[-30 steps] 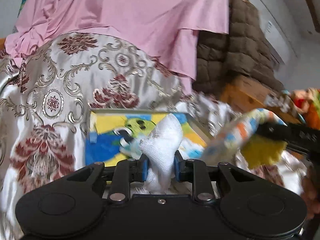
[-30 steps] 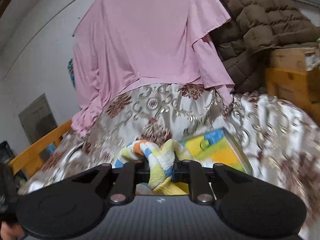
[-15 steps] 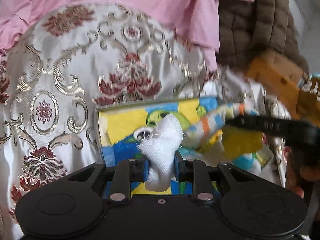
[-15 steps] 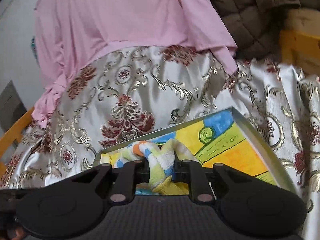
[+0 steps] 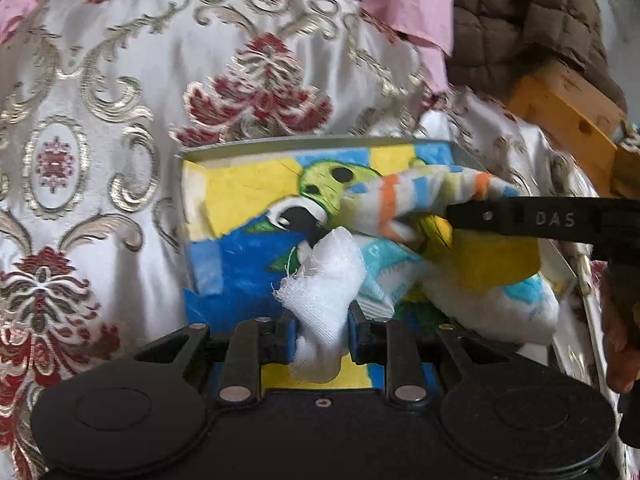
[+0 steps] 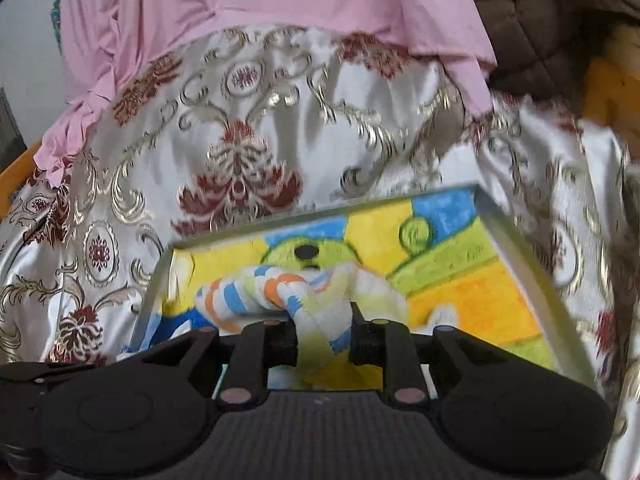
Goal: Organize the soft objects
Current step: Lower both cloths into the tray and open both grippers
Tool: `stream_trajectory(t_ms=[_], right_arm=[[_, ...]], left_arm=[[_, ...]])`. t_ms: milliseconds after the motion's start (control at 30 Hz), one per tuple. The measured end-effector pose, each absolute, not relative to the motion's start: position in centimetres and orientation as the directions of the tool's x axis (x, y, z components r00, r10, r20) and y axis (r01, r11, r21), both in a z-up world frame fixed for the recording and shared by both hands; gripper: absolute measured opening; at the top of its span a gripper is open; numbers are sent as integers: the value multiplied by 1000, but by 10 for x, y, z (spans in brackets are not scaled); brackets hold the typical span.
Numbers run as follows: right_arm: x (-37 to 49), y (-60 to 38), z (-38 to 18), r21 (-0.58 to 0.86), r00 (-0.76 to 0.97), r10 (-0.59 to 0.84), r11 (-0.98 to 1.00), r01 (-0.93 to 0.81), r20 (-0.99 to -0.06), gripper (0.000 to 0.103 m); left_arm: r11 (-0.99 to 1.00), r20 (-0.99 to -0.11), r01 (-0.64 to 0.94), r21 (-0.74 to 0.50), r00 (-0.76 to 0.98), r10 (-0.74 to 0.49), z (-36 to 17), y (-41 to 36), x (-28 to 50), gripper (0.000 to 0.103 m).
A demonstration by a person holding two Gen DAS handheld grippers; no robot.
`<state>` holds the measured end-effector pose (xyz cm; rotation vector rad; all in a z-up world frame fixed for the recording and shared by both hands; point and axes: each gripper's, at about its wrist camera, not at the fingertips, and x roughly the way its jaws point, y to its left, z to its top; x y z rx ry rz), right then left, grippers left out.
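A shallow tray (image 5: 312, 145) with a bright yellow, blue and green picture on its floor lies on a satin cloth. My left gripper (image 5: 322, 332) is shut on a bunched white cloth (image 5: 324, 276) and holds it over the tray's near side. My right gripper (image 6: 323, 334) has a striped orange, blue and yellow towel (image 6: 280, 288) between its pads; its jaws are opening while the towel still fills the gap. In the left wrist view the right gripper's finger (image 5: 520, 220) reaches in from the right, and the striped towel (image 5: 400, 196) droops onto the tray floor.
The tray (image 6: 520, 248) rests on a white satin cloth (image 5: 120, 140) with red and gold ornaments. A pink garment (image 6: 260, 0) hangs behind, with a brown quilted jacket (image 5: 520, 20) and a yellow wooden crate (image 5: 560, 108) at the right. A hand (image 5: 618, 320) shows at the right edge.
Both grippers have come forward and down over the tray, which now fills more of each view. The striped towel now hangs into the tray, and the right jaws stand slightly wider.
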<state>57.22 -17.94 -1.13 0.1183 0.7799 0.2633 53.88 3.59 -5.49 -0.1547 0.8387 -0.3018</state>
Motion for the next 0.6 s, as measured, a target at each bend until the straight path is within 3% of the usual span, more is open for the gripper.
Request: stream_trajectory(t_ms=[267, 400, 467, 600], right_arm=[[555, -174, -22, 172, 671, 266, 964, -204, -692, 34], [540, -179, -19, 191, 680, 278, 961, -202, -679, 56], [532, -180, -17, 181, 676, 279, 960, -214, -682, 60], [507, -186, -7, 179, 696, 285, 958, -223, -659, 73]], left_arm=[[948, -705, 176, -263, 636, -314, -57, 38, 540, 31], [956, -716, 156, -249, 635, -290, -55, 41, 535, 43], [958, -710, 149, -246, 645, -282, -50, 43, 529, 53], [967, -690, 132, -216, 680, -247, -38, 45, 510, 62]])
